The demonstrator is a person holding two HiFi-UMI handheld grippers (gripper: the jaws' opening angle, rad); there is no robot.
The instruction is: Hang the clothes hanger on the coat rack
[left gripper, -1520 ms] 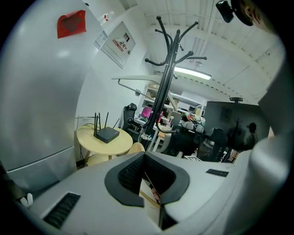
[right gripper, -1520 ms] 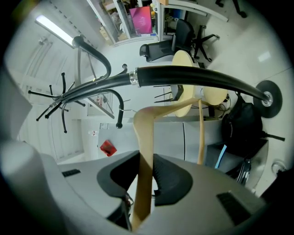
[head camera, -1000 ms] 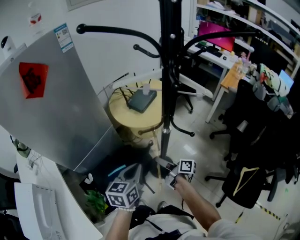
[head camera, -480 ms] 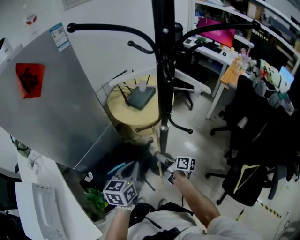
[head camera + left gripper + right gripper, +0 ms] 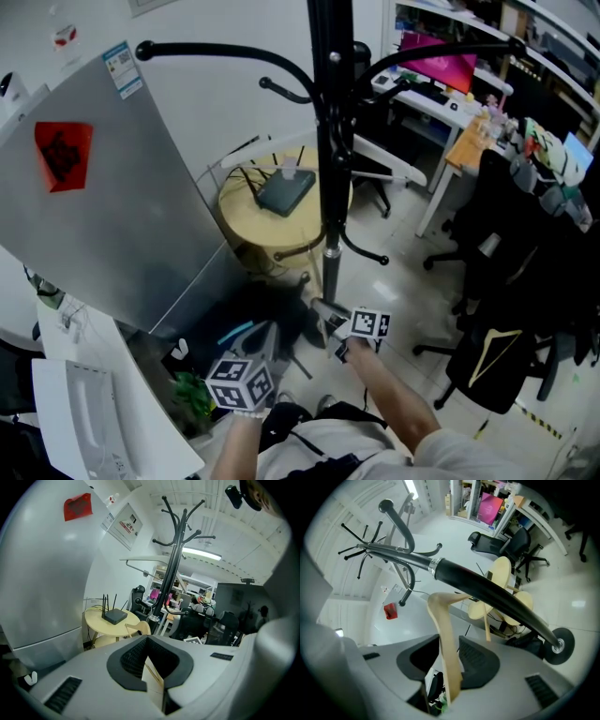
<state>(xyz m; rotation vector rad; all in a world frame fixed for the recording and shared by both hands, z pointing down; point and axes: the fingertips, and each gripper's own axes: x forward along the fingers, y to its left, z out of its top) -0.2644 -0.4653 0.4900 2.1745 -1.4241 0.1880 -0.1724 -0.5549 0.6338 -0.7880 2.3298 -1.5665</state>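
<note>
Inventory as I count it on my feed: one coat rack (image 5: 328, 141) and one wooden clothes hanger (image 5: 443, 634). Furniture and fittings: one round yellow table (image 5: 246, 225) bearing one black router (image 5: 286, 192) on its top. There is also one silver refrigerator (image 5: 122, 206) carrying one red sticker (image 5: 64, 155) and one printed label (image 5: 122, 70), and one white desk (image 5: 436, 192) with one pink screen (image 5: 436, 70) at its far edge. Black office chairs (image 5: 506, 234): I make out at least two, the exact number lost in the dark clutter to the right.
</note>
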